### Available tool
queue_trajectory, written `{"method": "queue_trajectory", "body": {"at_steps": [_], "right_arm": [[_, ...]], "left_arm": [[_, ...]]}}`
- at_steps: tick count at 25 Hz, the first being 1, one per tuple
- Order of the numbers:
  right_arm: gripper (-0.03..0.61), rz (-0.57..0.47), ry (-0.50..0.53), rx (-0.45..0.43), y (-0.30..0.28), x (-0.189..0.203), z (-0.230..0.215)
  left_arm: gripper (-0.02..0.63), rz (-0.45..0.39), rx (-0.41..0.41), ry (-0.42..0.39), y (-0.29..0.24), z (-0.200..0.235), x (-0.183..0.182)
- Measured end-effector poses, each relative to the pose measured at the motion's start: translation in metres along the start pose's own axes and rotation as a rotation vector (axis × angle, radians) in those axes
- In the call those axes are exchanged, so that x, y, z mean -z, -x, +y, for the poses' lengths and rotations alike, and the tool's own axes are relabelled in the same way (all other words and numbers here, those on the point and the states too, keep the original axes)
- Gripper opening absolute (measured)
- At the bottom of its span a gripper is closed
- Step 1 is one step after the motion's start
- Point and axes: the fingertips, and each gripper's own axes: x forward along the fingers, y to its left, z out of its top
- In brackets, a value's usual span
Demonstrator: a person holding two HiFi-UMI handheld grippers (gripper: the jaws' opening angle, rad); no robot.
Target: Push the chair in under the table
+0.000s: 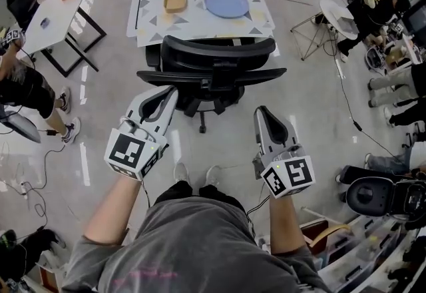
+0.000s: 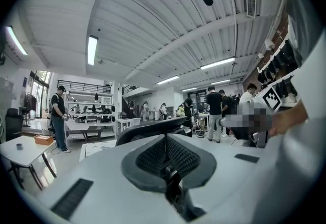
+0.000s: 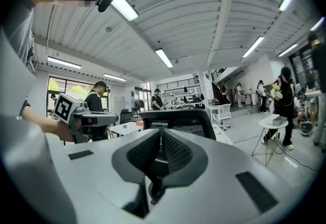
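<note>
Looking down from the head view, we see the black office chair (image 1: pixel 212 65) standing close against the near edge of the table (image 1: pixel 150 25), with its backrest turned toward us and its castor base showing below it on the grey floor. The table's top bears a pattern of grey triangles. On it lie a blue plate (image 1: pixel 227 2) and, to the plate's left and apart from it, a small yellow tray (image 1: pixel 176 0).

Our left gripper (image 1: pixel 170 93) points at the left end of the backrest. Its tip sits right at the rim there, perhaps touching, though the steep angle does not let us settle that. In the left gripper view its jaws are pressed together with nothing between them, and the chair's curved top edge rises just beyond them.

Our right gripper (image 1: pixel 261 112) is held level on the other side, short of the backrest's right end and clear of it. Its jaws too are closed on each other — empty — and the right gripper view looks straight at the mesh back of the chair.
</note>
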Motion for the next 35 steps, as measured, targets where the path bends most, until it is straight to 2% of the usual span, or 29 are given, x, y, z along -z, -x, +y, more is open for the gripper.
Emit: {"method": "queue_trajectory", "body": {"at_steps": [14, 35], "right_arm": [[0.005, 0.002, -0.010, -0.044, 0.008, 0.001, -0.002], [0.005, 0.016, -0.013, -0.075, 0.001, -0.001, -0.007]], "left_arm": [[0.002, -0.006, -0.024, 0.013, 0.005, -0.016, -0.002], [0.001, 0.006, -0.025, 0.037, -0.001, -0.022, -0.004]]}}
